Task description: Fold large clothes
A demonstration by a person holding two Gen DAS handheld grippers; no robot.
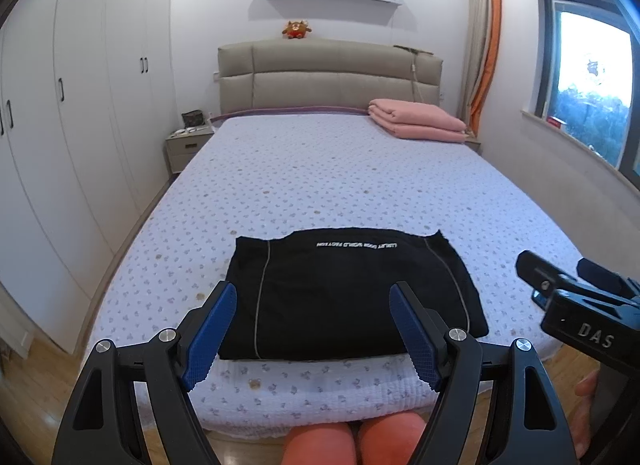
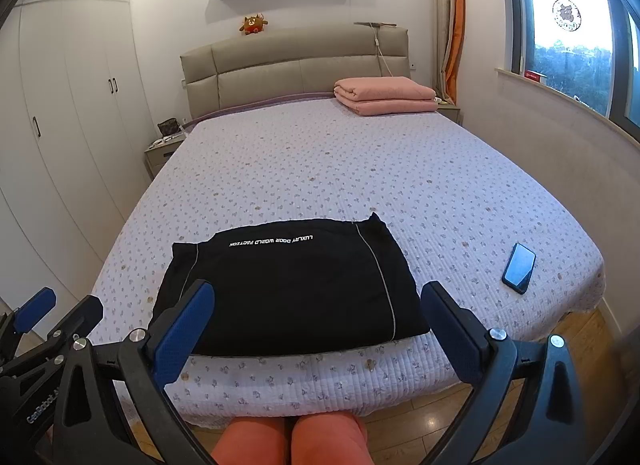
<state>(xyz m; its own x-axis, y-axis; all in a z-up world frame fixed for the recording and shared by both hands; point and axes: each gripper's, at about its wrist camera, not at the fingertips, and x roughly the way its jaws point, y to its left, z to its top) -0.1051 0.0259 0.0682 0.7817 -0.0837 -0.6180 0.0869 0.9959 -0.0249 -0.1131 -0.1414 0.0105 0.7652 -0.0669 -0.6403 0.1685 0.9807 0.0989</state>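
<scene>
A black garment (image 1: 340, 297) with thin grey seams and white lettering lies folded into a flat rectangle near the foot edge of the bed (image 1: 320, 185). It also shows in the right wrist view (image 2: 288, 289). My left gripper (image 1: 312, 329) is open and empty, held above the near edge of the garment. My right gripper (image 2: 320, 325) is open and empty, also held above the garment's near edge. The right gripper shows at the right of the left wrist view (image 1: 560, 273). The left gripper shows at the lower left of the right wrist view (image 2: 60, 309).
A dark phone (image 2: 519, 267) lies on the bed to the right of the garment. A folded pink blanket (image 1: 416, 120) sits by the headboard. White wardrobes (image 1: 80, 105) line the left wall, a nightstand (image 1: 186, 145) stands beside the bed, and a window (image 2: 568, 25) is on the right.
</scene>
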